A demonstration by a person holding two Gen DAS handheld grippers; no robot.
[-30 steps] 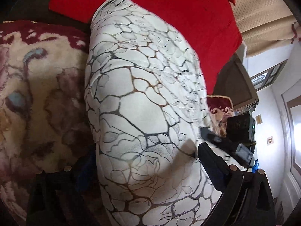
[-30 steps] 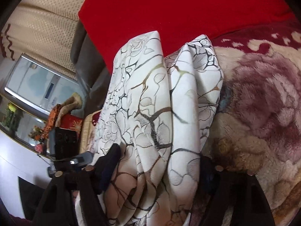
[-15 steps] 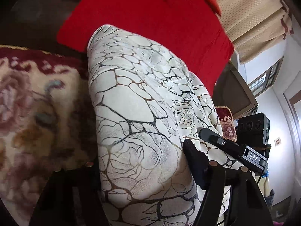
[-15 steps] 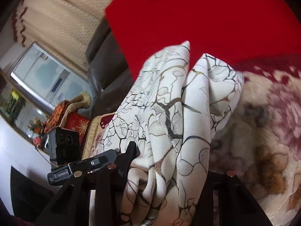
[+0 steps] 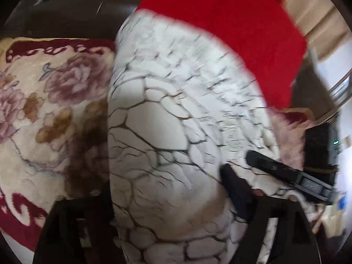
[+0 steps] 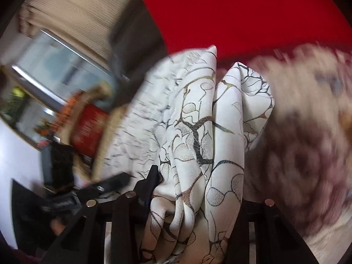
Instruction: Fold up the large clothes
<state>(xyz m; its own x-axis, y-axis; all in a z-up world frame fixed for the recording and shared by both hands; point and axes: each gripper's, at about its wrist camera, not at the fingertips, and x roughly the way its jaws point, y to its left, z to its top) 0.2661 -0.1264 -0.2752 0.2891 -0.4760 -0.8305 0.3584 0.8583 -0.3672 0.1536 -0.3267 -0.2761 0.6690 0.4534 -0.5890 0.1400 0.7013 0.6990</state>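
The large white garment of thin smooth fabric, printed with black and gold branching lines and rose outlines (image 5: 176, 136), bulges as a broad rounded hump between the left gripper's fingers, its far edge against red cloth and its left side beside a plush floral blanket. In the right wrist view the same cloth (image 6: 206, 145) is gathered into two or three upright vertical folds with pointed top corners, bunched and hanging down toward the camera.

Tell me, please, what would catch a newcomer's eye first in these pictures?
The white garment with dark vein-like lines fills the middle of both views, bunched between each hand-held gripper's fingers. Behind it lies a bright red cloth, and a floral plush blanket spreads beside it.
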